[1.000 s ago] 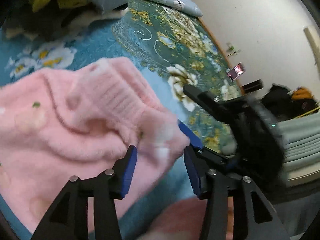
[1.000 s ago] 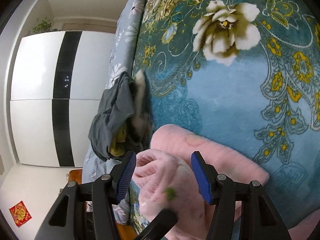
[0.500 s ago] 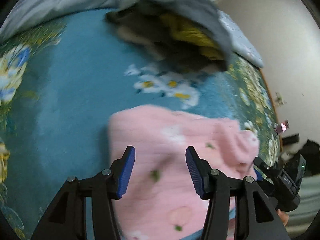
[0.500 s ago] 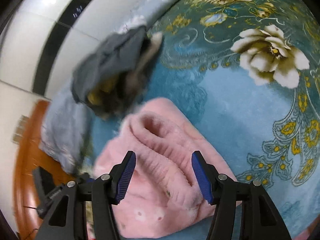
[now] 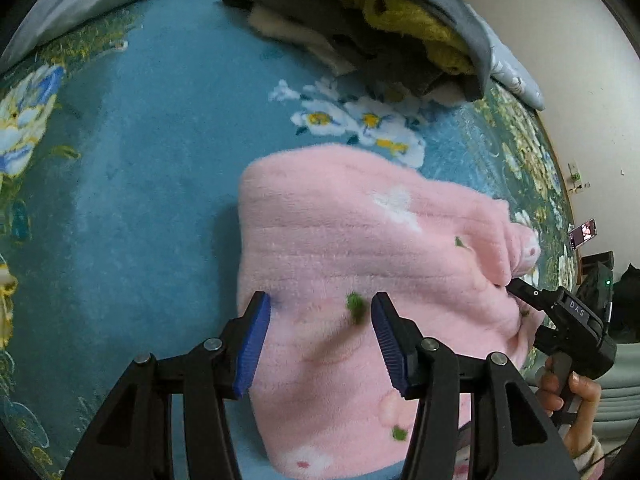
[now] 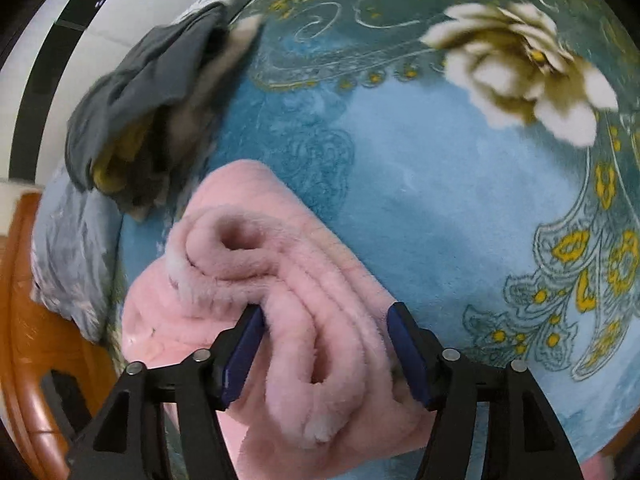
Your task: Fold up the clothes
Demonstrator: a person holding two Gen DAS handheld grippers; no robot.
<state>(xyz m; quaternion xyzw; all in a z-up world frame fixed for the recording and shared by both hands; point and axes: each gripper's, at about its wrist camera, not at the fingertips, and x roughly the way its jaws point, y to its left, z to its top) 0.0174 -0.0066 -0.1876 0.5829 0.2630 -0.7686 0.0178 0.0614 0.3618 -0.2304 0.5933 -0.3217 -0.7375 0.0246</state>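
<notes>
a pink fleece garment lies folded on a blue floral blanket, filling the middle and the 5 o'clock part of the left wrist view. the left gripper hovers over its near edge with jaws spread wide, blue pads either side of a small green fleck, gripping nothing. at 3 o'clock in that view the right gripper touches the garment's bunched edge, held by a bare hand.

in the right wrist view the right gripper sits with its jaws apart, straddling thick rolled folds of the pink fleece garment; the pads lie beside the fleece without pinching it. a sleeve opening shows at about 11 o'clock of the pads.

a pile of clothes, grey over yellow, rests on the blanket at 12 to 1 o'clock in the left view, apart from the pink piece. a pale grey quilt lies at 9 o'clock in the right view.
</notes>
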